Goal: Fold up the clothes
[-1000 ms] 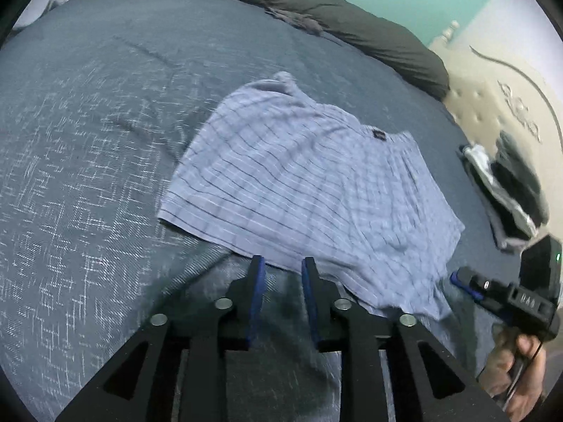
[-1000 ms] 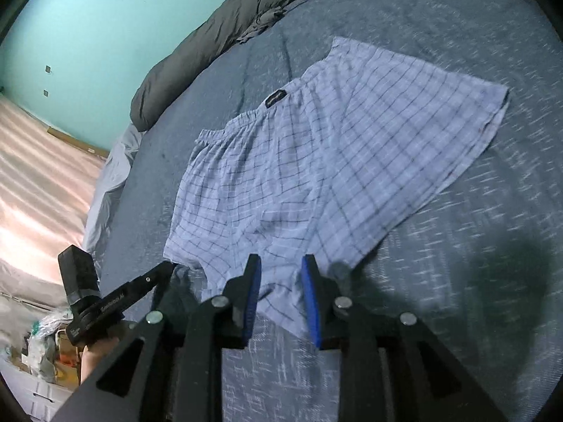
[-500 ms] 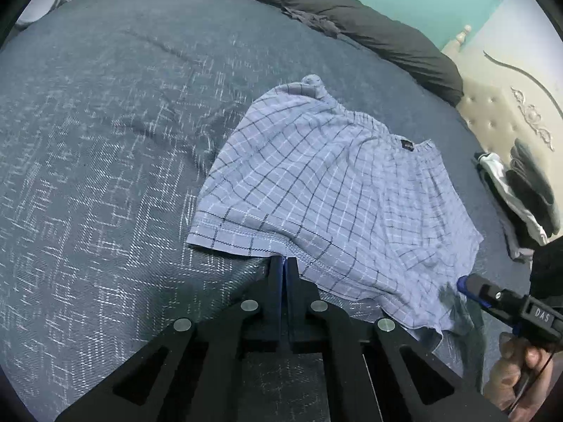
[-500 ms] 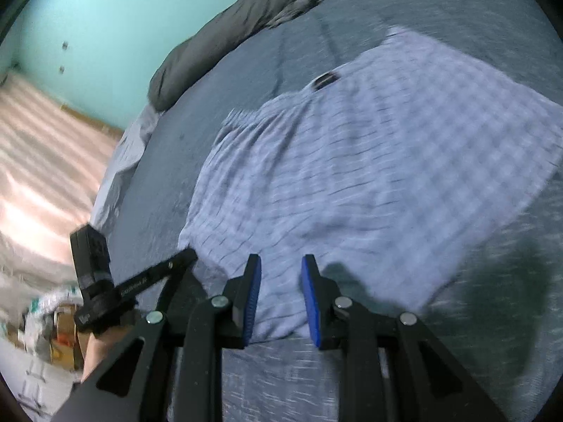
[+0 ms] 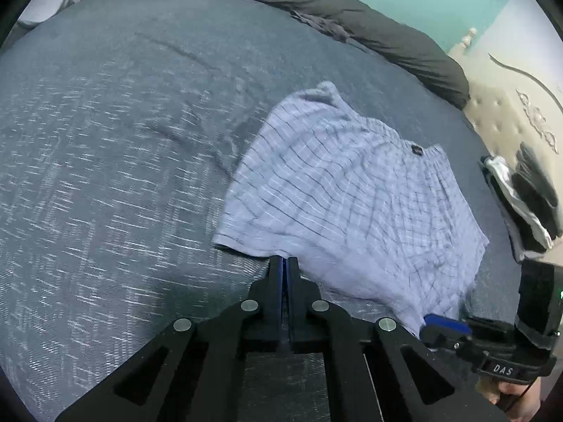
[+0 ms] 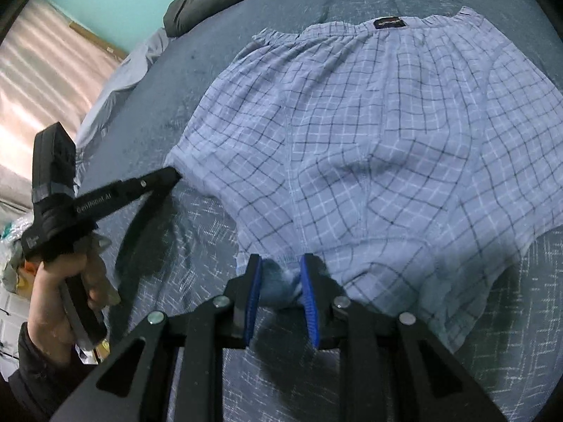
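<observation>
Thin checked cotton shorts point(image 6: 369, 133), left gripper point(image 5: 284, 263) jaws pinching hem, right gripper point(image 6: 281, 274) jaws apart

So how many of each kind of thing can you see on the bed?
Checked shorts: 1
Grey duvet: 1
Piles of dark and white clothes: 1
Tools: 2, left and right
Total: 5
</observation>
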Demonstrator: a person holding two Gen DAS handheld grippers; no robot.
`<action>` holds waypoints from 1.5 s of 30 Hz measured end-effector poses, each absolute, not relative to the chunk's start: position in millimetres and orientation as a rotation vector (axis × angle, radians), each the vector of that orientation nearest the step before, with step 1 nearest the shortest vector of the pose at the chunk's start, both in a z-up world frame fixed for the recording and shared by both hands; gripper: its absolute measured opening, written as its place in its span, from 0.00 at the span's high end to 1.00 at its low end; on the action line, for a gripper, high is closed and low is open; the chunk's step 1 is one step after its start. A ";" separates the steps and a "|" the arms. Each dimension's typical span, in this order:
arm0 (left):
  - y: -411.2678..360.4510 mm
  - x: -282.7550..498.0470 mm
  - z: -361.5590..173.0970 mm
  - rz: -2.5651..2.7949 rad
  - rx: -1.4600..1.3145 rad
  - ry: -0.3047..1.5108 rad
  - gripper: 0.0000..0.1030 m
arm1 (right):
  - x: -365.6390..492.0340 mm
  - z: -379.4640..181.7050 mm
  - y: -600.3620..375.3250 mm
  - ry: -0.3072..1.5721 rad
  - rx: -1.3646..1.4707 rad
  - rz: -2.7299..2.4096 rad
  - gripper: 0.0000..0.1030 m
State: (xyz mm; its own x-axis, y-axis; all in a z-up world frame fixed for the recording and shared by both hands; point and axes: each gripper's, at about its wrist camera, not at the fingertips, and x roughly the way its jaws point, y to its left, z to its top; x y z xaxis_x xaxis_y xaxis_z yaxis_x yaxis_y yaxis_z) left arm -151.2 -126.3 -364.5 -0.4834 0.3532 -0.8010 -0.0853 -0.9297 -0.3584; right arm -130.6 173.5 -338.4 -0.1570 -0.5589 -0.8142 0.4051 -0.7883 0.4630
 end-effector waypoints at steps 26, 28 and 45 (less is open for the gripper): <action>-149.3 -182.9 -387.3 2.447 -1.428 -0.560 0.94 | -162.8 -309.2 256.4 -0.527 1.324 -2.308 0.79; -146.5 -182.9 -386.9 2.441 -1.423 -0.549 0.96 | -167.4 -307.1 274.2 -0.576 1.317 -2.345 0.79; -120.8 -198.2 -352.9 2.384 -1.328 -0.540 0.96 | -211.0 -308.4 332.2 -0.777 1.265 -2.452 0.79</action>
